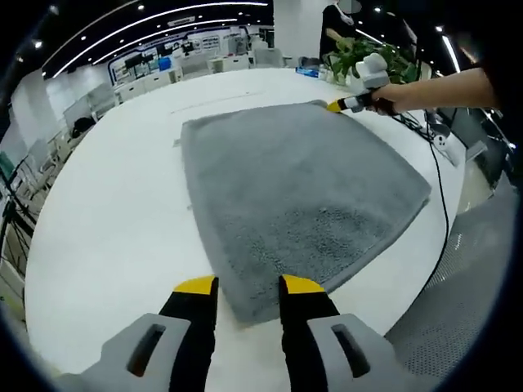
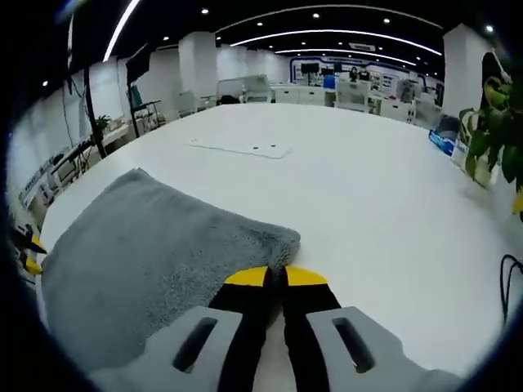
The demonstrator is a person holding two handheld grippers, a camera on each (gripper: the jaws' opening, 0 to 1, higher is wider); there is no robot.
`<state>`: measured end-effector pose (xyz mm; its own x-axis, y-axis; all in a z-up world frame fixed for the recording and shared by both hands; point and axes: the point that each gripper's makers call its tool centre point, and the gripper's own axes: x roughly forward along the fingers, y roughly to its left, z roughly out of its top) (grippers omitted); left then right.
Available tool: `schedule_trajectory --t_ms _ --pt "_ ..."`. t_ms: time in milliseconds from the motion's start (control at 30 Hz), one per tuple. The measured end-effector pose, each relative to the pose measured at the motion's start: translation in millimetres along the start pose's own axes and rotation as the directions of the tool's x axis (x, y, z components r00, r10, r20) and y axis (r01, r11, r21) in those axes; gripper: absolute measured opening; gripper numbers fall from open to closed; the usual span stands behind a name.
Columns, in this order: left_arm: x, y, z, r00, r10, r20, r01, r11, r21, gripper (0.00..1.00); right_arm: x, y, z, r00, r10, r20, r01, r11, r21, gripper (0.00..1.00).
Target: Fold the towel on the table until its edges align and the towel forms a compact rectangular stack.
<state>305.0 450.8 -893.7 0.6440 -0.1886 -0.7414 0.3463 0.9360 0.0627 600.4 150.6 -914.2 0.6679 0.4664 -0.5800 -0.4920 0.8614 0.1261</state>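
Observation:
A grey towel lies spread flat on the round white table. My left gripper is open, and its yellow-tipped jaws stand either side of the towel's near corner. At the far corner, a person's hand holds my right gripper against the towel's edge. In the right gripper view, the right gripper has its jaws pressed together on that corner of the towel. The left gripper's yellow tips show at the far end of the towel.
A potted plant stands at the table's rim near the right gripper, also seen as leaves. A black cable runs over the table edge. A flat white sheet lies further along the table. Desks fill the room behind.

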Motion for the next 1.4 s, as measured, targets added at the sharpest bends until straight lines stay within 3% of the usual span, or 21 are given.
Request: schedule_trajectory --t_ms 167,233,267,300,400,467,700,800,867,967,1067,1133,1167,1267,1333,1367,1400 --pt "11.8 -24.1 26.1 0.997 -0.058 0.055 0.05 0.99 0.133 0.37 -3.0 2.9 1.8 1.0 0.002 -0.007 -0.002 1.0 -0.013 0.11" --pt "21.9 -39.3 23.5 0.995 -0.1 -0.008 0.099 0.968 0.229 0.38 -2.4 5.2 3.1 1.0 0.005 0.001 -0.005 1.0 -0.007 0.18" --pt "25.4 -44.5 25.6 0.994 -0.107 -0.015 0.108 0.96 0.26 0.39 -0.9 5.5 3.3 1.0 0.012 0.001 -0.012 1.0 -0.001 0.2" --pt "29.7 -55.6 35.8 0.99 -0.142 0.019 0.131 0.947 0.295 0.41 0.4 7.2 4.0 1.0 0.017 0.002 -0.017 1.0 -0.001 0.21" --pt "34.8 -84.2 59.4 0.965 -0.243 0.094 0.207 0.934 0.291 0.42 -0.1 12.8 6.4 0.999 0.033 0.003 -0.032 0.998 -0.045 0.25" --pt "38.2 -96.8 71.6 0.957 -0.264 0.118 0.214 0.921 0.327 0.42 -1.1 13.1 8.7 0.999 0.038 0.009 -0.037 0.998 -0.047 0.27" --pt "48.5 -147.0 89.8 0.922 -0.372 0.108 0.298 0.86 0.414 0.44 -7.9 9.8 20.9 0.998 0.046 0.037 -0.045 0.998 -0.041 0.27" --pt "52.0 -161.6 97.1 0.916 -0.385 0.114 0.312 0.862 0.4 0.45 -14.4 7.9 19.8 0.999 0.021 0.032 -0.017 0.993 -0.121 0.27" --pt "53.9 -176.5 100.7 0.905 -0.411 0.115 0.338 0.855 0.394 0.45 -19.2 13.0 17.7 0.999 0.022 0.045 -0.017 0.995 -0.101 0.27" --pt "56.4 -200.9 102.2 0.883 -0.458 0.097 0.376 0.817 0.438 0.45 -23.2 14.3 16.9 0.998 0.016 0.059 -0.011 0.996 -0.089 0.28" --pt "57.2 -221.6 108.1 0.874 -0.475 0.101 0.376 0.794 0.477 0.45 -24.2 16.4 18.0 0.998 0.026 0.065 -0.021 0.996 -0.084 0.27" --pt "54.0 -238.5 109.2 0.846 -0.526 0.091 0.426 0.768 0.478 0.44 -23.7 16.0 18.0 0.998 0.028 0.058 -0.023 0.996 -0.08 0.27" --pt "53.8 -243.5 109.7 0.842 -0.533 0.09 0.434 0.766 0.474 0.44 -23.5 13.8 18.3 0.998 0.018 0.057 -0.013 0.997 -0.08 0.26" --pt "53.4 -263.6 107.1 0.826 -0.559 0.067 0.449 0.726 0.521 0.43 -21.9 9.4 20.8 0.998 0.0 0.064 0.003 0.999 -0.046 0.26" --pt "51.1 -275.5 103.4 0.803 -0.595 0.042 0.483 0.689 0.54 0.39 -19.4 7.2 21.5 0.998 -0.001 0.065 0.003 0.999 -0.043 0.25" --pt "48.5 -283.9 100.1 0.783 -0.622 0.022 0.514 0.667 0.54 0.36 -19.9 8.7 20.6 0.998 -0.001 0.057 0.004 0.999 -0.052 0.25" --pt "48.1 -286.3 99.3 0.781 -0.624 0.018 0.519 0.665 0.537 0.32 -19.6 10.2 18.6 0.999 0.001 0.046 0.003 0.997 -0.071 0.25"
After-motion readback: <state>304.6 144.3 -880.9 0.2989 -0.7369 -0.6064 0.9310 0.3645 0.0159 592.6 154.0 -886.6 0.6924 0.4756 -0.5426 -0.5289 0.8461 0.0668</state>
